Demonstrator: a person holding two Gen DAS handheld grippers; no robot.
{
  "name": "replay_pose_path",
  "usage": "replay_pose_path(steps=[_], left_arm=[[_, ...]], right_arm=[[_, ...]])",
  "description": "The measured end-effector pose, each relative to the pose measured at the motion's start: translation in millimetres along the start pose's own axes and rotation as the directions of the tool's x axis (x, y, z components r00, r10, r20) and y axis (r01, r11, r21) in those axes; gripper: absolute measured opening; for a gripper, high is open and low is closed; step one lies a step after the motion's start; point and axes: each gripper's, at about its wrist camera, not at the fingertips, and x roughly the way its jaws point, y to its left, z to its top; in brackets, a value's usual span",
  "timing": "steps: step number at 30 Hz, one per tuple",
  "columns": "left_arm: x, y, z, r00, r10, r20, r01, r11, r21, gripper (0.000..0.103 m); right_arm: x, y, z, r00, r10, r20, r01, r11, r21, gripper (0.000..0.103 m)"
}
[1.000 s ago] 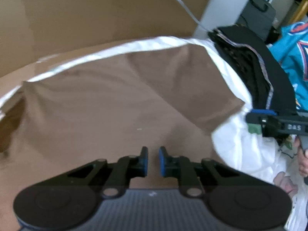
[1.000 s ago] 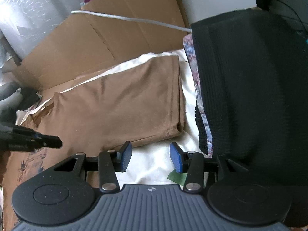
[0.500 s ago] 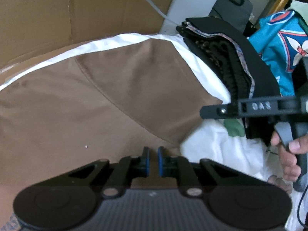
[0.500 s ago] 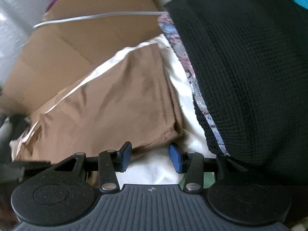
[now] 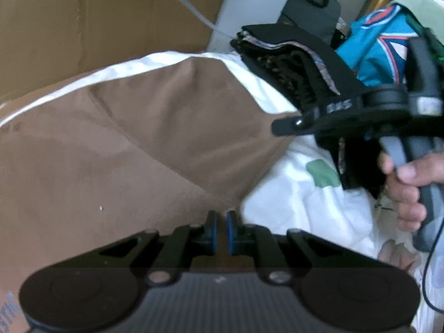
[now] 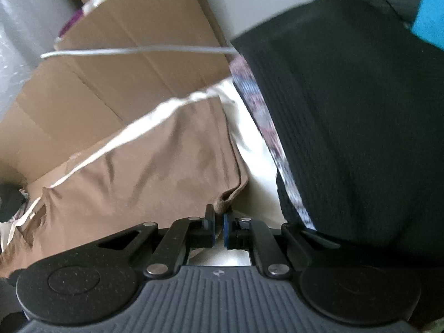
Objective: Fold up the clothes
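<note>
A brown garment (image 5: 138, 152) lies spread on a white sheet (image 5: 299, 202), with one flap folded over its right part. My left gripper (image 5: 220, 233) is shut on the garment's near edge, and brown cloth shows between the blue pads. In the right wrist view the same brown garment (image 6: 152, 172) has its near right corner bunched up. My right gripper (image 6: 219, 231) is shut on that corner. From the left wrist view the right gripper (image 5: 280, 126) reaches in from the right, held by a hand (image 5: 408, 194).
A stack of dark folded clothes (image 5: 299, 66) (image 6: 347, 111) stands just right of the garment. A teal jersey (image 5: 374, 50) lies behind it. Cardboard (image 5: 83, 27) (image 6: 138, 69) rises along the far side, crossed by a grey cable (image 6: 138, 51).
My right gripper has come down to the garment's near right corner and shut on it, lifting the corner a little. The left gripper has stayed shut on the near edge while shifting right.
</note>
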Motion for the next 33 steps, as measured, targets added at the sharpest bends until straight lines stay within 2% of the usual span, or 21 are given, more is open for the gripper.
replay_pose_path(steps=[2,7,11,13,16,19,22,26,33], left_arm=[[3.1,-0.4,0.7,1.000,0.004,-0.004,-0.004,1.000,0.000,0.007],[7.5,-1.8,3.8,1.000,0.011,-0.007,-0.011,1.000,0.006,0.006],[9.4,-2.9,5.7,1.000,0.014,-0.007,-0.014,1.000,0.010,0.006],[5.7,-4.0,5.2,1.000,0.003,-0.008,-0.003,1.000,0.012,0.003],[-0.2,-3.7,3.3,0.999,-0.031,-0.009,0.031,0.999,0.015,0.003],[1.8,-3.5,3.4,0.999,-0.036,-0.018,0.036,0.999,0.006,0.002],[5.6,-1.5,4.4,0.999,-0.050,-0.017,0.049,0.998,-0.038,0.002],[10.4,-2.1,4.4,0.999,-0.033,-0.023,0.032,0.999,-0.043,0.001],[13.8,0.5,3.7,0.999,-0.026,-0.021,0.025,0.997,-0.075,0.000]], right_arm=[[-4.2,-2.5,1.6,1.000,0.016,0.002,-0.016,0.999,0.051,0.004],[-7.7,5.7,3.5,0.999,0.041,0.021,-0.041,0.999,-0.006,0.004],[-11.1,2.5,11.2,0.996,0.078,0.032,-0.077,0.997,-0.005,0.004],[-13.8,4.2,15.0,0.996,0.087,0.037,-0.086,0.996,-0.019,0.004],[-15.7,9.7,18.7,0.993,0.107,0.041,-0.105,0.993,-0.048,0.004],[-17.9,14.6,21.2,0.990,0.132,0.043,-0.129,0.989,-0.071,0.003],[-24.6,16.9,21.4,0.987,0.157,0.032,-0.154,0.985,-0.078,0.003],[-32.4,25.3,20.1,0.978,0.207,0.012,-0.205,0.974,-0.102,0.003],[-44.4,38.2,11.2,0.944,0.325,-0.052,-0.329,0.938,-0.107,0.003]])
